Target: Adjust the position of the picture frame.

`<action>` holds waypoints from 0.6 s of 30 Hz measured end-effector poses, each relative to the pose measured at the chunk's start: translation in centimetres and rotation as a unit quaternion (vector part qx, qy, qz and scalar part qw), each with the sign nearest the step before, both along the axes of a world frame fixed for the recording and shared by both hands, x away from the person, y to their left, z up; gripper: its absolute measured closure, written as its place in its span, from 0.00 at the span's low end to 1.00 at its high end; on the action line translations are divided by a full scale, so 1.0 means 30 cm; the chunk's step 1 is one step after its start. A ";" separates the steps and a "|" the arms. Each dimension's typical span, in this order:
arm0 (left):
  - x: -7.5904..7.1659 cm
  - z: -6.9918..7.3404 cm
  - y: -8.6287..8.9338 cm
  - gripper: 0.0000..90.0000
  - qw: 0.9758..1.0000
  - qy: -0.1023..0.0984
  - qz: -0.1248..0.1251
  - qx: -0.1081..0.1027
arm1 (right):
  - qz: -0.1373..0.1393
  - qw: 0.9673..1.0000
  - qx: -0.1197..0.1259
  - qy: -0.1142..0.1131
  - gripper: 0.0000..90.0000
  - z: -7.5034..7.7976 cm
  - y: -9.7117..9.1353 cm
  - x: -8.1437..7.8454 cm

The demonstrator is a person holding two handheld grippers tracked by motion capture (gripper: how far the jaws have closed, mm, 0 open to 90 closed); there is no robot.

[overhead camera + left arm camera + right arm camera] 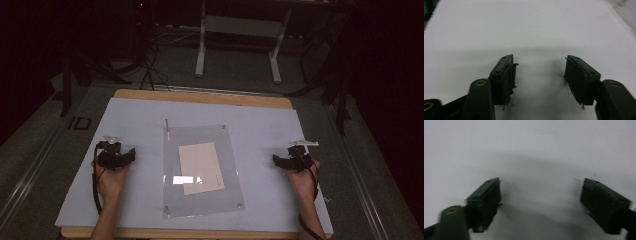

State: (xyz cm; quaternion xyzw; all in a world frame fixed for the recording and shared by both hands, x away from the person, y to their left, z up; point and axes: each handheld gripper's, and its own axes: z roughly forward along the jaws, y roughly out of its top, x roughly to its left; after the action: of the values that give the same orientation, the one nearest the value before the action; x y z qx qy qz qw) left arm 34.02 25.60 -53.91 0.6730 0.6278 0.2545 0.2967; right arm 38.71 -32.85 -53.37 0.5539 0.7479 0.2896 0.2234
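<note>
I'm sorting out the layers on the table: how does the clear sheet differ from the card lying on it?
The clear sheet is see-through and glossy, with a glare patch; the card is opaque beige. The sheet is larger, and the card lies wholly within its edges. The sheet has small fittings at its corners; the card has none. Both are flat rectangles, slightly askew on the pale mat.

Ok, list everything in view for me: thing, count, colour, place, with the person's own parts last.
Table: one, wooden, under the mat.
Mat: one, pale blue-white, covering most of the table.
Clear sheet: one, see-through with small fittings at its corners, middle of the mat.
Card: one, beige, lying at the sheet's middle.
Thin rod: one, grey, at the sheet's far left corner.
Stand: one, white-legged, on the floor beyond the table.
Cables: several, black, on the floor at the far left.
Left hand-held gripper: one, black, left side of the mat, jaws open and empty.
Right hand-held gripper: one, black, right side, jaws open and empty.
</note>
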 end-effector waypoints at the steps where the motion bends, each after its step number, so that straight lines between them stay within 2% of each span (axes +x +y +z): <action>1: -0.007 0.004 -0.003 0.50 1.000 -0.004 -0.009 -0.001 | 0.009 1.000 -0.001 -0.002 0.34 0.004 0.006 -0.005; 2: -0.007 0.004 -0.003 0.52 1.000 -0.004 -0.009 -0.001 | 0.009 1.000 -0.001 -0.002 0.34 0.004 0.006 -0.005; 3: -0.016 0.009 -0.006 0.52 1.000 -0.008 -0.016 0.001 | 0.022 1.000 -0.001 -0.004 0.41 0.007 0.010 -0.009; 4: -0.016 0.009 -0.006 0.54 1.000 -0.008 -0.016 0.001 | 0.022 1.000 -0.001 -0.004 0.41 0.007 0.010 -0.009; 5: -0.038 0.019 -0.015 0.54 0.999 -0.020 -0.029 0.002 | 0.032 0.999 -0.002 -0.007 0.45 0.009 0.015 -0.013; 7: -0.054 0.025 -0.014 0.61 0.998 -0.031 -0.058 -0.022 | 0.059 0.998 -0.005 -0.013 0.54 0.015 0.028 -0.020; 8: -0.058 0.025 -0.015 0.62 0.997 -0.030 -0.067 -0.033 | 0.065 0.998 -0.009 -0.015 0.56 0.017 0.035 -0.021; 9: -0.062 0.024 -0.017 0.62 0.996 -0.028 -0.076 -0.039 | 0.065 0.998 -0.009 -0.015 0.56 0.017 0.035 -0.021; 10: -0.065 0.024 -0.020 0.62 0.995 -0.029 -0.084 -0.042 | 0.077 0.997 -0.017 -0.021 0.57 0.022 0.052 -0.022; 12: -0.072 0.029 -0.029 0.62 0.994 -0.027 -0.097 -0.036 | 0.082 0.996 -0.017 -0.023 0.58 0.026 0.061 -0.023; 14: -0.084 0.036 -0.039 0.62 0.993 -0.033 -0.109 -0.030 | 0.094 0.995 -0.019 -0.028 0.59 0.034 0.082 -0.026; 16: -0.094 0.039 -0.047 0.62 0.993 -0.033 -0.110 -0.026 | 0.107 0.993 -0.028 -0.034 0.60 0.040 0.104 -0.028; 18: -0.106 0.040 -0.049 0.62 0.993 -0.035 -0.109 -0.028 | 0.123 0.992 -0.018 -0.036 0.63 0.049 0.121 -0.031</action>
State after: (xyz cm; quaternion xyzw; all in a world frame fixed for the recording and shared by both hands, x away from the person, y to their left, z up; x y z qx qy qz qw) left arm 30.85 24.13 -52.70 0.7198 0.5467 0.2256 0.3634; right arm 37.79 -29.22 -51.90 0.4430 0.8066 0.3216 0.2228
